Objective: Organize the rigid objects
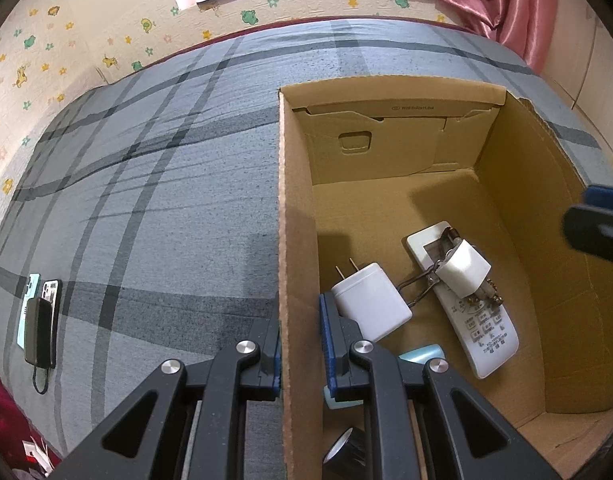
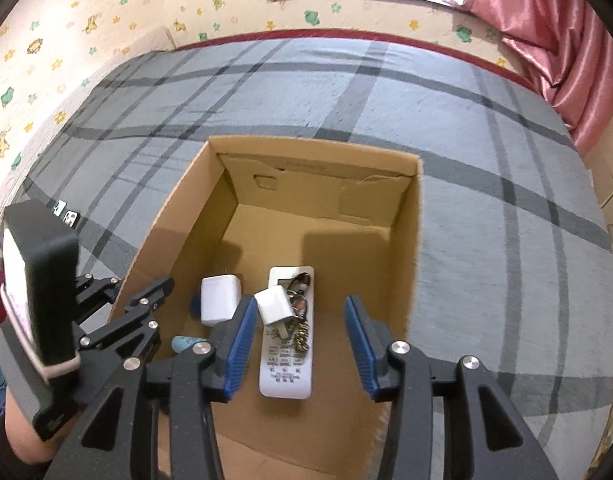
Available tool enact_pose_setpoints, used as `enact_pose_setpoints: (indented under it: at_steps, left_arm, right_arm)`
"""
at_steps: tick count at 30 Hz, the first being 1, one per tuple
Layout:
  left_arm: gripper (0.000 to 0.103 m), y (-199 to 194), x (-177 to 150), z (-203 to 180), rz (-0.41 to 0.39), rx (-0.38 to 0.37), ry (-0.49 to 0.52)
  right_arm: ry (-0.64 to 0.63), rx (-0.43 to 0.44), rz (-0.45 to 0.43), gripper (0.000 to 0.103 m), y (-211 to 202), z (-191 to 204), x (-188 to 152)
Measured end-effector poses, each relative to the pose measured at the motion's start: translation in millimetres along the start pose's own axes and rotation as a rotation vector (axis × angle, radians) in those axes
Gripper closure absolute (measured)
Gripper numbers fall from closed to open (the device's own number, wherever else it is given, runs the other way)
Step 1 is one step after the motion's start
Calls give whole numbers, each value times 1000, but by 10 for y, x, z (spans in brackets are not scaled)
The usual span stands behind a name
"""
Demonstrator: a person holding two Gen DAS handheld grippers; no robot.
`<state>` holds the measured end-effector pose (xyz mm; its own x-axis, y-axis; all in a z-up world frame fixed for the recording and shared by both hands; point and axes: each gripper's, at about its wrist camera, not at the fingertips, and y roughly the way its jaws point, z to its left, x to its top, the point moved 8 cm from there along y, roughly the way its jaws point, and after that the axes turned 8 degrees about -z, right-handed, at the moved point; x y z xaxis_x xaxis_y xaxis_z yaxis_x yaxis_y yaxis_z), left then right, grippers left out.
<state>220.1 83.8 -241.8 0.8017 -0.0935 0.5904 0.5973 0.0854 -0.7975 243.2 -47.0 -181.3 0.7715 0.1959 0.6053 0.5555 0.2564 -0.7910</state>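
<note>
Left tongs clamp the box wall; right tongs gape, empty, above remote.

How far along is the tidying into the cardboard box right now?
Mostly done: the remote, two white chargers and a key chain lie in the cardboard box. The left gripper clamps the box wall; the right gripper hangs open and empty above. Still left: phones and a power bank on the bed.

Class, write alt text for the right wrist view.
The open right gripper hovers empty above a cardboard box on a plaid bedcover. Inside lie a white remote, two white chargers and keys; the left gripper clamps the box's left wall.
</note>
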Motion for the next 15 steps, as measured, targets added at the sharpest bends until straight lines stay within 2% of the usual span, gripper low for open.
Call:
enact_pose_setpoints:
  at_steps: [8, 11, 15]
  left_arm:
    - [87, 6, 3, 10, 4, -5, -5]
    - [87, 2, 3, 9, 4, -5, -7]
    - [87, 9, -2, 7, 6, -4, -6]
  right_arm:
    - [42, -44, -39, 52, -354, -216, -69]
    - [58, -52, -47, 45, -433, -280, -109]
    - [67, -54, -53, 14, -510, -317, -155]
